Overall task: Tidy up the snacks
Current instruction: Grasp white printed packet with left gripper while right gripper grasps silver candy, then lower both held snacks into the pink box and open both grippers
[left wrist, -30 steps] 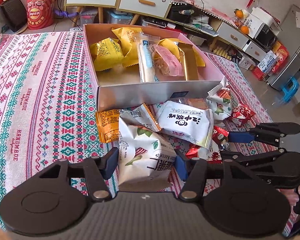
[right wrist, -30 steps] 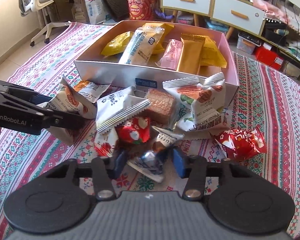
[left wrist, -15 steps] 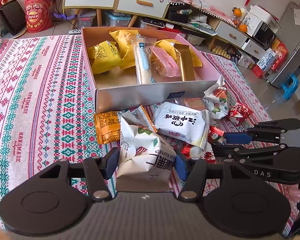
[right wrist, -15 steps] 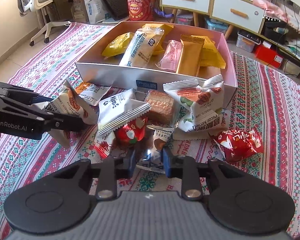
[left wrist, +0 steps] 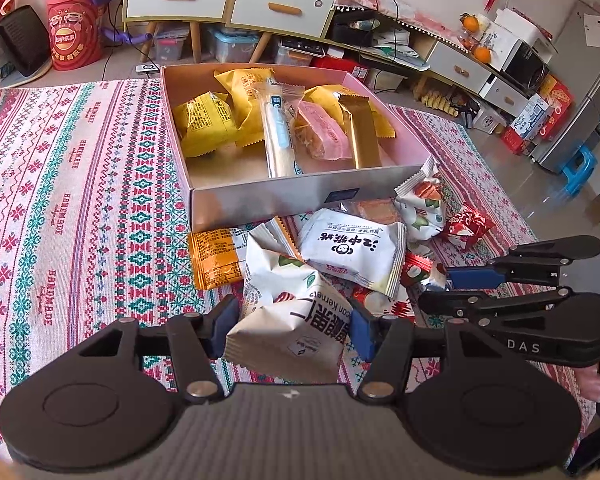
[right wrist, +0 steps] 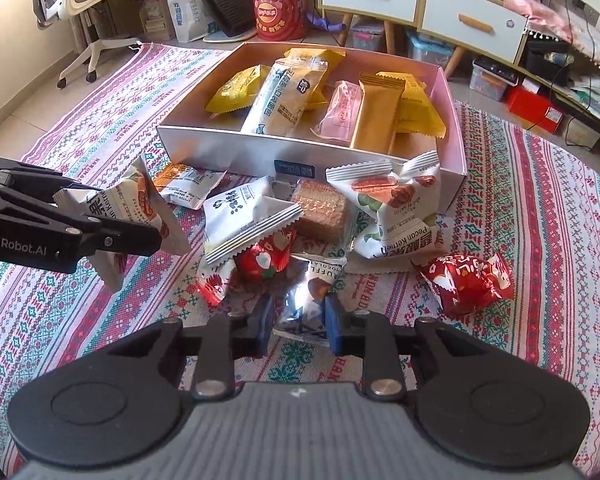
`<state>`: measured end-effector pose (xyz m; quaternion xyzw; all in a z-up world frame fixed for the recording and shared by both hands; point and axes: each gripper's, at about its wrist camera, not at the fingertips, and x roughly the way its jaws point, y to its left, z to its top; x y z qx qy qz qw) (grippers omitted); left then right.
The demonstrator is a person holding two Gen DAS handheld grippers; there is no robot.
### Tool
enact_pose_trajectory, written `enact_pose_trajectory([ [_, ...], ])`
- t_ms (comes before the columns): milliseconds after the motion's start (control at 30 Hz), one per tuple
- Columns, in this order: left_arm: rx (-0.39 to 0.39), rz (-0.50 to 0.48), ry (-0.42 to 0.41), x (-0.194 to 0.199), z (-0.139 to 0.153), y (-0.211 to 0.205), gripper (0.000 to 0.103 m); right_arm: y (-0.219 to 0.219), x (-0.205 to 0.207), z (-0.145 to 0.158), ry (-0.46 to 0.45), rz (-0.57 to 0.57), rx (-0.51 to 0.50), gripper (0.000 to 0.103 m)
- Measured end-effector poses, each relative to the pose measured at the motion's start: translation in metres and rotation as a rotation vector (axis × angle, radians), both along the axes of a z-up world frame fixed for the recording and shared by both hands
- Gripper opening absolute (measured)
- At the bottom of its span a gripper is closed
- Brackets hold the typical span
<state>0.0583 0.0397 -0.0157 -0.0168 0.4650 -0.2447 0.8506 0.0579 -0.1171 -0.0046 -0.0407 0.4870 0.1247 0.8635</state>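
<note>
A pink-lined cardboard box (left wrist: pixel 260 204) (right wrist: pixel 228 152) on the patterned cloth holds several yellow, pink and gold snack packets. A loose pile lies in front of it. My left gripper (left wrist: pixel 294 330) is shut on a white pecan kernel packet (left wrist: pixel 288 308), which hangs lifted at the left in the right wrist view (right wrist: pixel 140 208). My right gripper (right wrist: pixel 299 326) is shut on a silver truffle chocolate packet (right wrist: pixel 304 300) at the near edge of the pile. In the left wrist view the right gripper (left wrist: pixel 440 286) comes in from the right, low over the pile.
The pile holds a white packet with black characters (left wrist: pixel 352 248), an orange packet (left wrist: pixel 216 256), a second pecan packet (right wrist: pixel 400 208), a wafer biscuit (right wrist: pixel 320 212) and red foil candies (right wrist: pixel 468 280). Drawers, bins and a chair stand beyond the cloth.
The right gripper's jaws came together onto the silver truffle packet. The left gripper kept its hold on the pecan packet and stayed about where it was.
</note>
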Motion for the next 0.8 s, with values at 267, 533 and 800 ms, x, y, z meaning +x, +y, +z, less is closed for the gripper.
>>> enact_pose_trajectory([
  [267, -0.017, -0.006, -0.011, -0.003, 0.012, 0.000, 0.064, -0.004, -0.003, 0.015, -0.024, -0.009, 0.024, 0.024],
  [533, -0.036, 0.004, -0.033, -0.001, 0.024, 0.002, 0.064, -0.008, -0.004, 0.030, -0.055, -0.022, 0.064, 0.023],
  [800, -0.050, 0.023, -0.046, 0.004, 0.032, 0.004, 0.064, -0.013, -0.002, 0.042, -0.071, -0.043, 0.106, 0.023],
])
